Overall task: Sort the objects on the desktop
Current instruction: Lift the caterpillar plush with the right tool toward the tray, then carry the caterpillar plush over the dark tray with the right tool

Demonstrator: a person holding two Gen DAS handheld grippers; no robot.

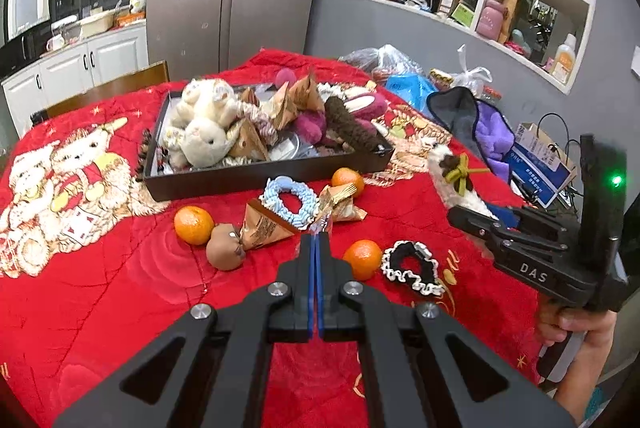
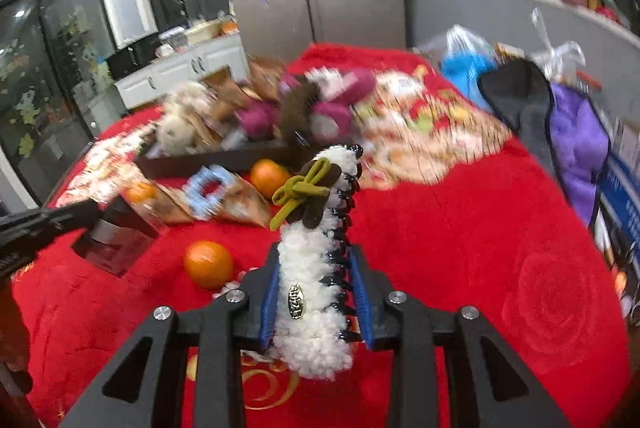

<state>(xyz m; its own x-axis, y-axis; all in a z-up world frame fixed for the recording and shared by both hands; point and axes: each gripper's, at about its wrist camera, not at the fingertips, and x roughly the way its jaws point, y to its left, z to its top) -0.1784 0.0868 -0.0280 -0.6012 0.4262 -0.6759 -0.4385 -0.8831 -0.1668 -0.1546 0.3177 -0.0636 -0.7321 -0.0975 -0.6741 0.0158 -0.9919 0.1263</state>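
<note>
The right gripper (image 2: pixel 318 292) pinched a fluffy white claw hair clip (image 2: pixel 316 268) between its blue pads, holding it up off the red blanket (image 2: pixel 460 248); the clip carried a green-and-brown bow near its far end and black teeth down its right side. The left gripper (image 1: pixel 315 240) had its blue pads pressed together on a thin clear wrapper edge (image 1: pixel 323 224) that led to a brown triangular snack packet (image 1: pixel 340 203) just ahead of its tips. A light blue braided scrunchie (image 1: pixel 289 201) lay over that packet and a second brown packet (image 1: pixel 264 228) just left of the tips. An orange (image 1: pixel 362 258) sat close on the right of the left tool, with a black and white scrunchie (image 1: pixel 412 268) beyond it; another orange (image 1: pixel 194 226) and a small brown plush (image 1: pixel 226 248) lay to its left. Farther ahead stood a dark tray (image 1: pixel 260 175) heaped with plush toys, a third orange (image 1: pixel 347 181) near its front wall
</note>
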